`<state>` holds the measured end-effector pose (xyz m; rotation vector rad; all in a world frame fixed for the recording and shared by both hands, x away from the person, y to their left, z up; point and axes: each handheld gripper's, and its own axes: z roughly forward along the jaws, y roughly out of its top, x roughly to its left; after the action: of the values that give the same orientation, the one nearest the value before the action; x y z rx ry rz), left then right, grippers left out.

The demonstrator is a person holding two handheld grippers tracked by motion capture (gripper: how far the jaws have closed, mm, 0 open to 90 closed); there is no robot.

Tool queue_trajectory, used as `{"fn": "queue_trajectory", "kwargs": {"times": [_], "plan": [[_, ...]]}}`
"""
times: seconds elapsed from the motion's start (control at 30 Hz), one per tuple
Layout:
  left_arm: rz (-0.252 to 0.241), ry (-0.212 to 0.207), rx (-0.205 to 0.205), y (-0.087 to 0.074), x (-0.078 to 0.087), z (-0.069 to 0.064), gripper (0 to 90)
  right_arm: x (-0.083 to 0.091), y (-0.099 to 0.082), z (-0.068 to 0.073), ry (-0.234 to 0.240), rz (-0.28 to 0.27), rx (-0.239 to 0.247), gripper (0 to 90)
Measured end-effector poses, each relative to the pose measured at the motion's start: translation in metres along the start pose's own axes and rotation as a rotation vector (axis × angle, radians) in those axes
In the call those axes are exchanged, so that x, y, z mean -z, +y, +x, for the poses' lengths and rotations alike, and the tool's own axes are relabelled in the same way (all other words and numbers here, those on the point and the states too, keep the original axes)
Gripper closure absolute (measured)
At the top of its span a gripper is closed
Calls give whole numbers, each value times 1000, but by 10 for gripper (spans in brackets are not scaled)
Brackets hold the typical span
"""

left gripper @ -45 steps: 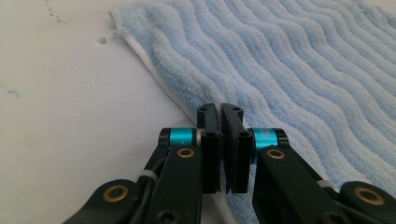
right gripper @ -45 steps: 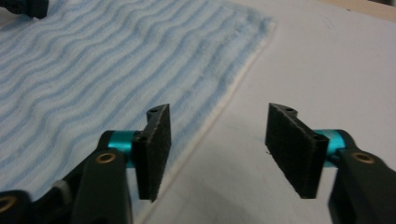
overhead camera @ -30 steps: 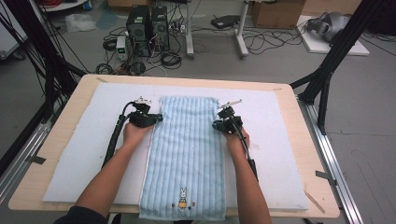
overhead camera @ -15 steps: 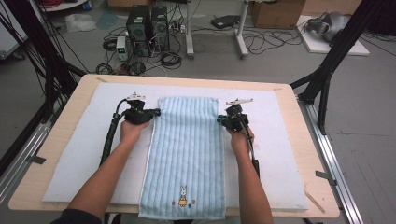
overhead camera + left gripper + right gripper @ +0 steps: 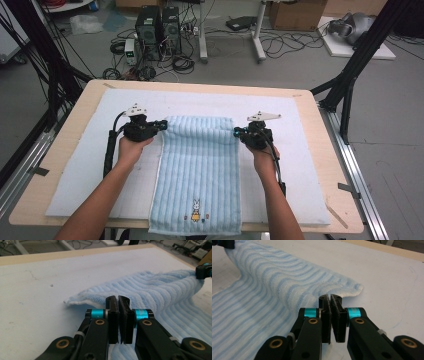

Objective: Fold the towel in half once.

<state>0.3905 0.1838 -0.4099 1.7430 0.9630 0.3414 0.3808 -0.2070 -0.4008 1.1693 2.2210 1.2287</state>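
White padding covers the wooden worktop (image 5: 320, 150), and a light-blue striped towel (image 5: 200, 170) runs down its middle from 12 to 6 o'clock. Left claw (image 5: 161, 124) is clamped on the towel's far left corner; right claw (image 5: 237, 132) seemingly pinches the far right corner, both corners raised.

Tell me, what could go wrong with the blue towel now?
Each gripper pinches just a thin bit of the towel edge: the left gripper at one far corner, the right gripper at the other. A corner might slip out. If one hand moves faster, the fold could come out crooked. The near end with the bunny picture hangs past the table edge, so the towel may slide.
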Motion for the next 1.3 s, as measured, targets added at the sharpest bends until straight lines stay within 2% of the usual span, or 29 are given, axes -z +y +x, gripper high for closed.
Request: {"fn": "queue_trajectory", "kwargs": {"times": [0.1, 0.17, 0.33, 0.47, 0.63, 0.67, 0.7, 0.73, 0.77, 0.8, 0.87, 0.9, 0.93, 1.0, 1.13, 1.23, 1.3], "plan": [[-1, -30, 0, -5, 8, -6, 863, 8, -7, 7, 11, 17, 14, 869], [-9, -42, -1, -9, 14, -10, 863, 14, -11, 12, 17, 4, 23, 869], [19, -85, -1, -21, 22, -20, 859, 25, -24, 21, 31, 7, 18, 865], [52, -86, -25, -30, 26, -28, 849, 27, -35, 27, 50, 29, 21, 862], [78, -95, -20, -42, 30, -31, 840, 27, -49, 34, 51, 78, 50, 854], [82, -90, -11, -43, 31, -30, 827, 27, -51, 35, 49, 85, 45, 845], [76, -70, -5, -44, 30, -28, 775, 27, -52, 35, 47, 93, 38, 829], [67, -40, 10, -44, 30, -26, 684, 27, -53, 34, 41, 92, 35, 799], [58, -16, 28, -43, 30, -23, 585, 27, -53, 33, 38, 84, 24, 733], [53, -5, 40, -43, 31, -21, 531, 28, -53, 31, 34, 72, 3, 664], [38, 18, 54, -41, 31, -16, 471, 30, -53, 28, 9, 48, -20, 541], [29, 26, 71, -40, 31, -13, 454, 32, -53, 26, -14, 32, -28, 461], [34, 30, 89, -39, 29, -9, 437, 33, -53, 25, -35, 17, -35, 434], [34, 42, 105, -35, 25, -3, 429, 36, -53, 22, -42, -9, -53, 381], [43, 47, 151, -29, 11, 6, 422, 36, -54, 19, -47, -10, -59, 341], [70, 68, 157, -27, -2, 10, 402, 34, -54, 20, -45, -3, -56, 327], [107, 81, 157, -27, -12, 11, 398, 33, -54, 20, -49, 1, -52, 314]]}}
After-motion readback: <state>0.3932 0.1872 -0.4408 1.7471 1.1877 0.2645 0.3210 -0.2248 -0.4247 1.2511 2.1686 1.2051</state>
